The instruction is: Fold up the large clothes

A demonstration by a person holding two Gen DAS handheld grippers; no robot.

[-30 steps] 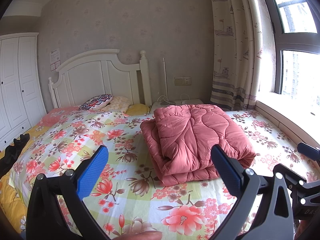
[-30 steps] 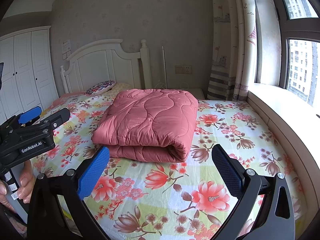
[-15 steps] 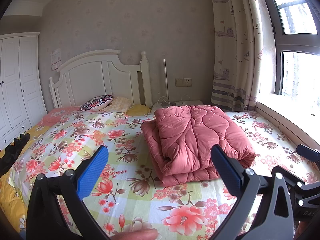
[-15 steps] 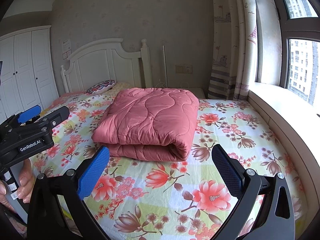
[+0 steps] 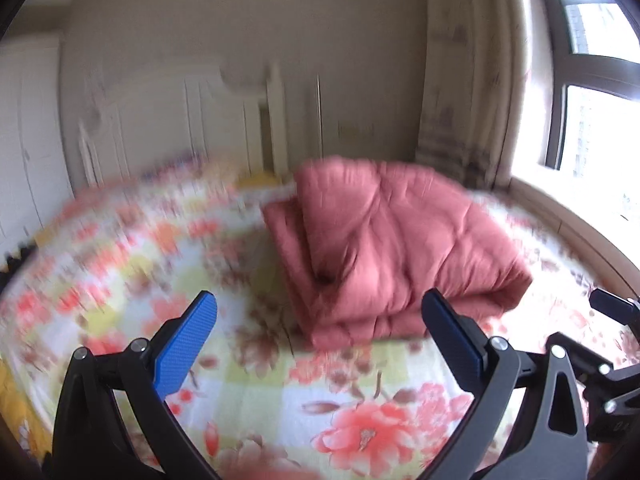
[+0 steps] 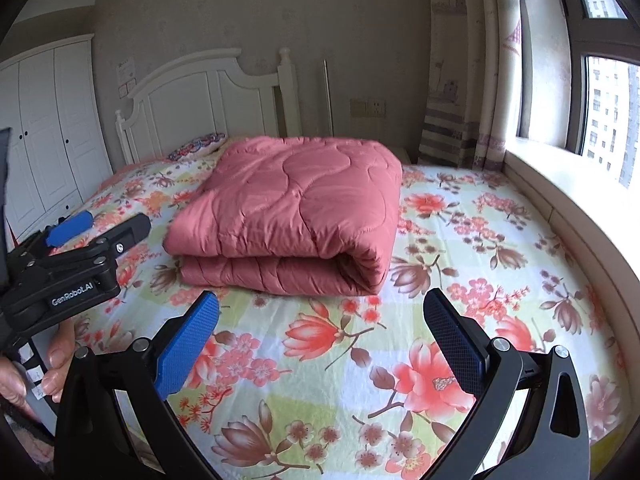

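Quilt (image 6: pixel 292 216) folded, centre frame on bed (image 6: pixel 500 280). My left gripper (image 5: pixel 320 344) and right gripper (image 6: pixel 322 344) spread wide, empty. Left view blurred — steady first, then check edges square.

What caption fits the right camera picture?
Folded pink quilted blanket lying on the floral bed sheet, open right hand-held gripper in front.

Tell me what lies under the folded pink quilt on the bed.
The pink quilt rests directly on the floral bedsheet, which shows all around it. Whatever sits beneath the folded layers is covered. Both grippers hang open, short of it.
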